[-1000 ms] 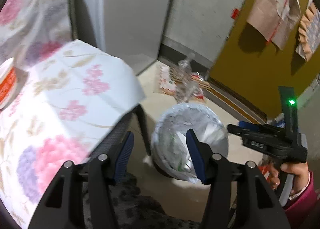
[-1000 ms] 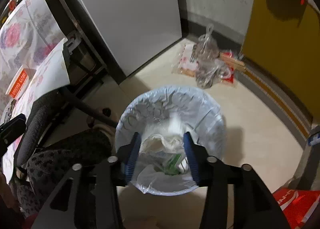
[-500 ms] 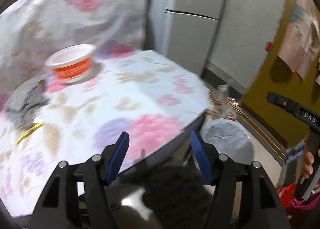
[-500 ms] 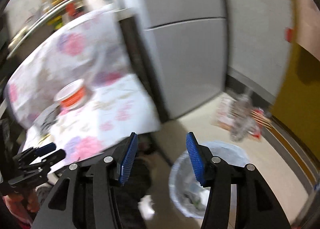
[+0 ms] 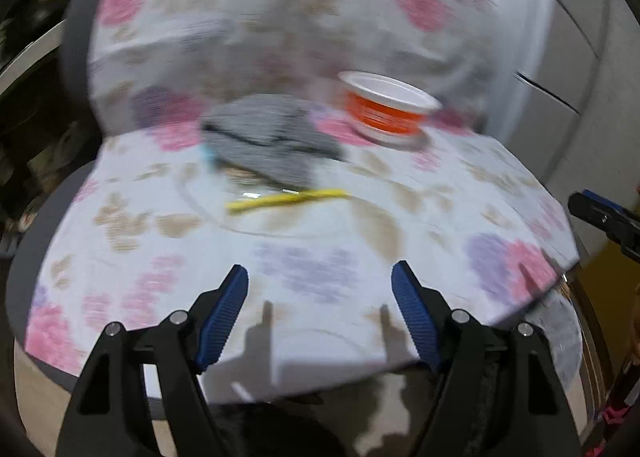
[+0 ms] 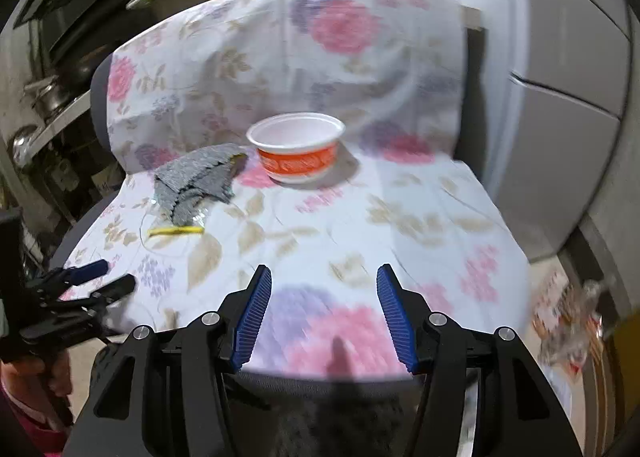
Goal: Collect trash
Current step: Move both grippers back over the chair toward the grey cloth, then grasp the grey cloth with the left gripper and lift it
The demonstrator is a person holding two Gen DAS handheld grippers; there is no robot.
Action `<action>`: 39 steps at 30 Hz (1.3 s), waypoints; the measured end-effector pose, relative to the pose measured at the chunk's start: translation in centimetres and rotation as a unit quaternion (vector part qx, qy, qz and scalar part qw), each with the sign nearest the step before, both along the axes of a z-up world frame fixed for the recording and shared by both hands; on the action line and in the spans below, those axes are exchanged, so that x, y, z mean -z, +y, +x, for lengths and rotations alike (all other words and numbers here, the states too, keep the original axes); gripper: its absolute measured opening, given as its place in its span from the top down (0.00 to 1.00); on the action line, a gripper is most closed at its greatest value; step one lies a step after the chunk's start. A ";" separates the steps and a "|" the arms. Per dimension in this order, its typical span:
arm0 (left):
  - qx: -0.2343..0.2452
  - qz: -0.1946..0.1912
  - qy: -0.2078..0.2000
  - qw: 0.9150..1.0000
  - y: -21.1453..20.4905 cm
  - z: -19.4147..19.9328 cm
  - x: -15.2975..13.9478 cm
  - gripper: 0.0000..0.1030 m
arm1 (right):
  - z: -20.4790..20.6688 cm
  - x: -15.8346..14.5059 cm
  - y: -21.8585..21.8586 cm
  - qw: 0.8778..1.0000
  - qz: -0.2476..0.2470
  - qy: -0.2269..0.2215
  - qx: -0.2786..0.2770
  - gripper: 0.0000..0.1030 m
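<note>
In the left wrist view, the left gripper (image 5: 320,311) had its fingers wide and just been opening, nothing between them, above the near edge of the flowered tabletop (image 5: 360,225). An orange cup (image 5: 386,113), a grey wrapper (image 5: 272,141) and a yellow strip (image 5: 288,199) lay toward the far edge.

In the right wrist view, the right gripper (image 6: 323,313) fingers were also parted and empty, just opening.

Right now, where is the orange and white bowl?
In the right wrist view the orange and white bowl stands upright on the flowered cloth, toward the far side, just right of the grey wrapper and beyond the yellow strip.
</note>
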State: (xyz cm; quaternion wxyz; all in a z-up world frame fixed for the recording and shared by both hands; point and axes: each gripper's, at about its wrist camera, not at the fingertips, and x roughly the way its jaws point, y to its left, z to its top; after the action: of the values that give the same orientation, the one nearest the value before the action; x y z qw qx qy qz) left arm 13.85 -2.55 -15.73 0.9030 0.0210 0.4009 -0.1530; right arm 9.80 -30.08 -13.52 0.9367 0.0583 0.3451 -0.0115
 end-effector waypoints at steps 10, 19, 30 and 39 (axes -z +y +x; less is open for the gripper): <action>-0.048 -0.048 -0.012 0.998 5.9 10.0 -1.6 0.50 | 8.5 0.0 3.4 0.999 -0.007 0.001 -0.052 0.41; -0.039 -0.060 0.049 0.996 5.1 20.6 1.4 0.50 | 11.6 1.6 4.1 0.998 -0.005 0.010 -0.065 0.41; 0.017 -0.073 -0.039 0.996 1.7 19.0 -4.1 0.93 | 10.8 1.3 2.1 0.999 0.004 0.000 -0.037 0.40; 0.090 -0.122 -0.123 0.981 -1.1 9.8 -13.7 0.93 | 6.4 -1.4 0.8 0.999 0.009 -0.033 -0.010 0.39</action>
State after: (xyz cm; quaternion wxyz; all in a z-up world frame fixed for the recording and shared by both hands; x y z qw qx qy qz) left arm 23.61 -3.63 -1.99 0.9238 -0.0349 0.2614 -0.2774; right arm 16.25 -29.28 -12.13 0.9470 0.0632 0.3151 0.0032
